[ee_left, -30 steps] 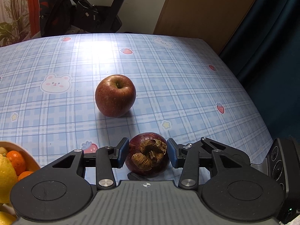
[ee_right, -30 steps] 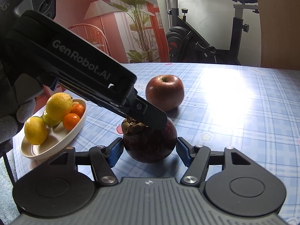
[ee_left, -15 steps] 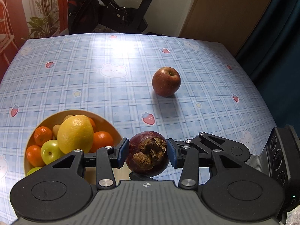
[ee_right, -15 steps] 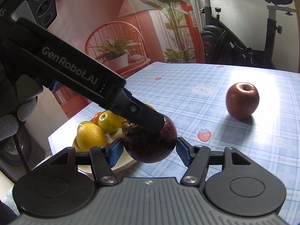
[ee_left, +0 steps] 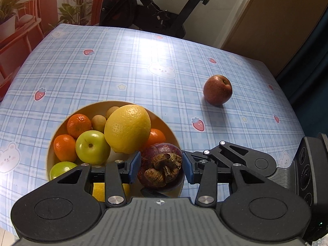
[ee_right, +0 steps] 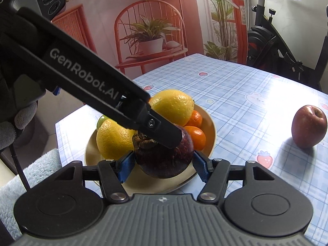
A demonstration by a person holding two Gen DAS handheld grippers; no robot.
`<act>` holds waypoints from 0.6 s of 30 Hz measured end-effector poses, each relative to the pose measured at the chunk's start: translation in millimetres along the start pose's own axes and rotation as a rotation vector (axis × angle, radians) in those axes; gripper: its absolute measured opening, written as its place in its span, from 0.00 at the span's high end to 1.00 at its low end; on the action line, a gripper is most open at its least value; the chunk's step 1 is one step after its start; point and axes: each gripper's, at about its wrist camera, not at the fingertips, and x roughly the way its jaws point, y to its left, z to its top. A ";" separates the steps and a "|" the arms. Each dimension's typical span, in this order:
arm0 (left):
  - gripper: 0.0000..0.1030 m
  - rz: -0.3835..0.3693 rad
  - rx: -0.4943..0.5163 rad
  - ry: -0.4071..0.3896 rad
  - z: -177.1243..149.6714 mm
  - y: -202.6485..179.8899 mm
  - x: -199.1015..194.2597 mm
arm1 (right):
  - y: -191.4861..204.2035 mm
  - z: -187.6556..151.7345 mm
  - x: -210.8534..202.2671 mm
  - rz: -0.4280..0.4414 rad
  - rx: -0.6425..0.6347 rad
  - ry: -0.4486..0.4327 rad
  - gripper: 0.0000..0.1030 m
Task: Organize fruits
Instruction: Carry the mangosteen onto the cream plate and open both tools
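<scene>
Dark purple mangosteen (ee_left: 161,167), with its dried brown calyx facing the left camera, sits clamped between the blue pads of the left gripper (ee_left: 162,168), whose jaws are partly closed and pressing on both sides of the fruit. In the right wrist view the right gripper (ee_right: 163,165) also brackets the same fruit with its blue pads; they seem to touch its sides, though the contact on the right pad is hard to confirm. The left gripper's black finger (ee_right: 157,129) lies across the top of the mangosteen there.

The fruit hangs above the near edge of a cream bowl (ee_left: 164,121) holding a large lemon (ee_left: 127,129), tangerines, green apples and small brown fruits. A red apple (ee_left: 217,89) stands alone on the blue checked tablecloth (ee_left: 123,65), well apart from the bowl.

To place it well, the pair should likely carry the mangosteen a little further over the bowl, toward the bare patch beside the lemon, lower it until it rests, then open both jaws together so it does not roll off the rim.
</scene>
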 end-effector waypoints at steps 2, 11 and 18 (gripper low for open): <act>0.56 -0.004 -0.010 0.003 0.8 3.6 3.0 | -0.3 0.8 3.8 -0.006 -0.020 0.007 0.38; 0.55 -0.018 -0.019 0.011 -2.3 7.3 4.4 | -0.4 2.0 7.9 -0.007 -0.035 0.027 0.38; 0.55 -0.008 -0.025 0.018 -3.0 7.8 7.8 | -1.5 3.3 13.2 -0.009 -0.046 0.031 0.38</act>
